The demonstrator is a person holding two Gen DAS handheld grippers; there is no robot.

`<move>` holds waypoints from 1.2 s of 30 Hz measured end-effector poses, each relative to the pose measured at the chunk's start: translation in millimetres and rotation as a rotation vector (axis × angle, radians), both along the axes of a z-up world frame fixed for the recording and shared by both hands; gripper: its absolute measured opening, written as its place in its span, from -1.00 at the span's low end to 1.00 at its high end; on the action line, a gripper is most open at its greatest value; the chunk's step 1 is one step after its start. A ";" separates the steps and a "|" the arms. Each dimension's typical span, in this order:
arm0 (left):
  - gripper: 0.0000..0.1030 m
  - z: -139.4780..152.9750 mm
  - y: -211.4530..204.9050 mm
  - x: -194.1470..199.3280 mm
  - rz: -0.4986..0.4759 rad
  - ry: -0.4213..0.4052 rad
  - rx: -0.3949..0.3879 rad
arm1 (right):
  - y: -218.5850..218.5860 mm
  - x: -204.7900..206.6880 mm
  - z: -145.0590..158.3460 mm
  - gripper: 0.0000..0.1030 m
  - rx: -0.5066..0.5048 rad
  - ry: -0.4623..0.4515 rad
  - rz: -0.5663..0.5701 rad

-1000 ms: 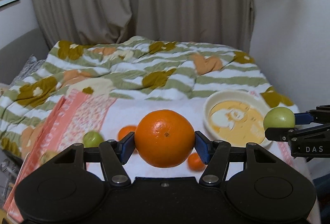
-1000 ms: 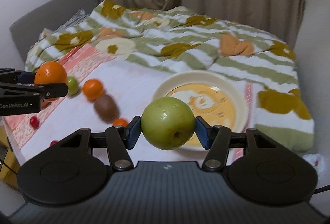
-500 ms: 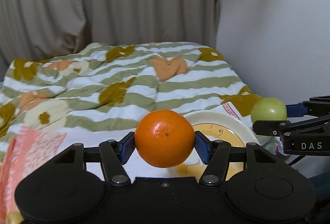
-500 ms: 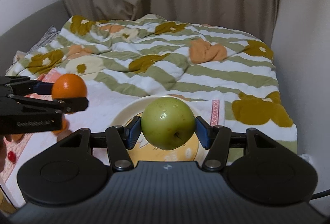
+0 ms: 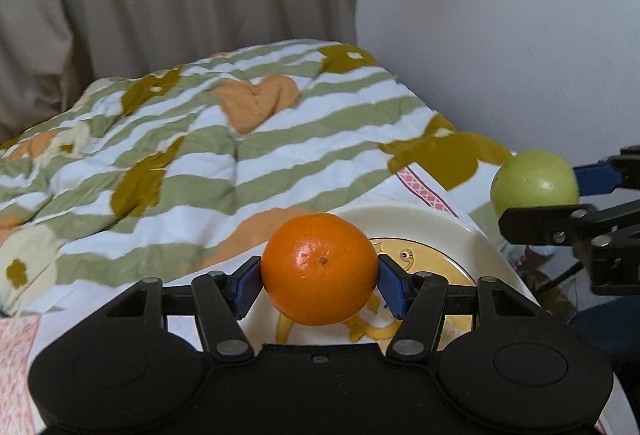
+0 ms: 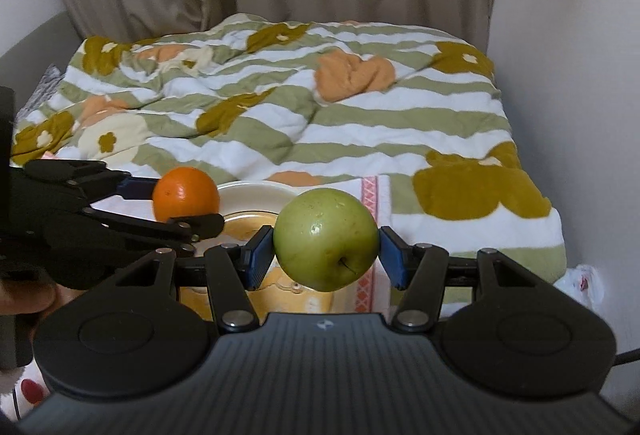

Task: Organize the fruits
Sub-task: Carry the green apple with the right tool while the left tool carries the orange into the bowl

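Left wrist view: left gripper clamps a round orange; at three o'clock, right gripper clamps a green apple above the cream plate.

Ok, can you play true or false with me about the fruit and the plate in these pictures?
1. The left gripper holds an orange. True.
2. The right gripper holds a banana. False: it holds a green apple.
3. The orange already lies on the plate. False: it is still gripped between the blue fingers, above the plate.
4. The blanket behind the plate has green and white stripes. True.
5. The apple's stem shows in the right wrist view. True.
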State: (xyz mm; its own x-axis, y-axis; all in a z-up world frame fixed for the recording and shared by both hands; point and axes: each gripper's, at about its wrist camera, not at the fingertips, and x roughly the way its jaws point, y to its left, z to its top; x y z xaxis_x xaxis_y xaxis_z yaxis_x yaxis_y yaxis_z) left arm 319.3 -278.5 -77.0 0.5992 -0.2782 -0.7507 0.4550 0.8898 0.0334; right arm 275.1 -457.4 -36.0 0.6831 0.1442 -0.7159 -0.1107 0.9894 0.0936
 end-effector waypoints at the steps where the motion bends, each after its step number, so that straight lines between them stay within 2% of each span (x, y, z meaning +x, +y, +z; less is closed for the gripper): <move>1: 0.26 -3.1 -3.7 2.7 -0.009 0.004 0.006 | -2.8 0.7 -1.6 0.39 0.000 0.003 -0.008; 7: 0.26 -21.9 -17.1 11.6 -0.052 0.027 0.035 | -15.2 3.7 -7.1 0.39 0.003 0.019 -0.043; 13: 0.29 -28.7 -21.9 14.3 -0.062 0.029 0.044 | -19.9 3.6 -8.7 0.39 0.002 0.026 -0.058; 15: 0.56 -25.9 -21.2 11.1 -0.069 -0.005 0.050 | -20.5 3.1 -8.3 0.39 0.003 0.026 -0.058; 16: 0.88 -22.9 -21.1 9.1 -0.071 -0.022 0.052 | -21.0 2.5 -7.9 0.39 0.004 0.025 -0.059; 17: 0.98 -19.1 -19.7 6.1 -0.072 -0.038 0.051 | -20.4 3.5 -7.8 0.39 0.005 0.025 -0.059; 22: 0.99 -4.3 -5.3 -7.3 -0.059 -0.052 0.050 | -16.8 4.0 -5.3 0.39 0.001 0.016 -0.039; 26: 0.99 9.3 15.7 -12.0 0.001 -0.031 -0.011 | -6.8 6.6 -6.9 0.39 -0.010 0.021 0.000; 36: 0.99 27.6 52.0 -33.6 0.111 -0.036 -0.033 | 37.4 15.7 -38.7 0.39 -0.117 0.024 0.195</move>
State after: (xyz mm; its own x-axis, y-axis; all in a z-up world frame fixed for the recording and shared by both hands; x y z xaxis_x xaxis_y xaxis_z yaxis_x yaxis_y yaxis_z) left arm 285.7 -226.4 -49.4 0.6541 -0.2324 -0.7198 0.3522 0.9357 0.0180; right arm 290.7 -420.1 -74.6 0.6333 0.1872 -0.7509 -0.2999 0.9539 -0.0152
